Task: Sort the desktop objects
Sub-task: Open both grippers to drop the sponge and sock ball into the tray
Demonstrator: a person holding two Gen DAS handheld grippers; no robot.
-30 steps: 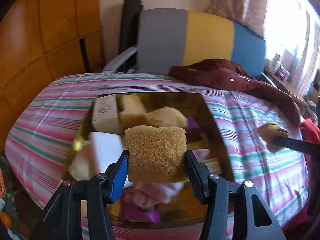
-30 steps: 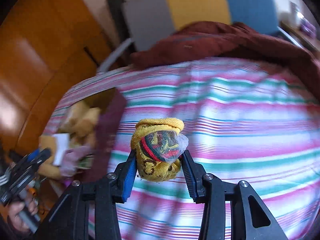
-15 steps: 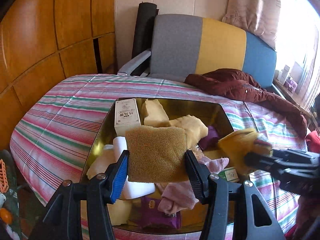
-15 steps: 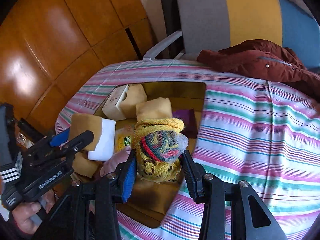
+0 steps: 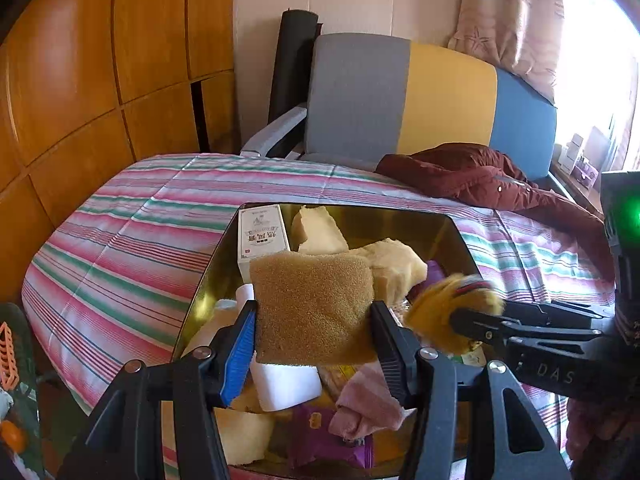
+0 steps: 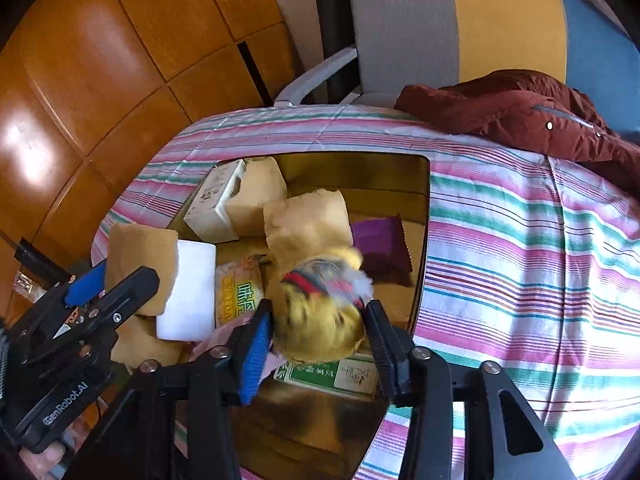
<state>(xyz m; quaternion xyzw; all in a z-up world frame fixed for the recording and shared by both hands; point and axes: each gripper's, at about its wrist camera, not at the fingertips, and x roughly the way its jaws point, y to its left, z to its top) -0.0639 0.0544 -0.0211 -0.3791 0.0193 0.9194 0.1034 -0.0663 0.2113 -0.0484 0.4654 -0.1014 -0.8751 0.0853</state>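
Observation:
My left gripper (image 5: 312, 316) is shut on a tan sponge (image 5: 314, 306) and holds it above the gold tray (image 5: 360, 216). It also shows in the right wrist view (image 6: 128, 280) with the sponge (image 6: 140, 256). My right gripper (image 6: 318, 328) holds a yellow rolled sock (image 6: 320, 312) with red and grey bands, blurred with motion, over the tray (image 6: 360, 172); its jaws look slightly spread. In the left wrist view the right gripper (image 5: 476, 320) and sock (image 5: 444, 320) sit just right of the sponge. The tray holds a white box (image 6: 216, 200), sponges, a purple packet (image 6: 380, 244) and snack packets.
The tray lies on a pink, green and white striped cloth (image 6: 520, 240) over the table. A dark red jacket (image 6: 520, 116) lies at the far right. A grey, yellow and blue chair (image 5: 420, 100) stands behind. Wooden panels (image 5: 100, 80) line the left.
My right gripper carried the sock left from over the striped cloth to above the tray, and the sock is now blurred. My left gripper drew back a little, still holding the sponge.

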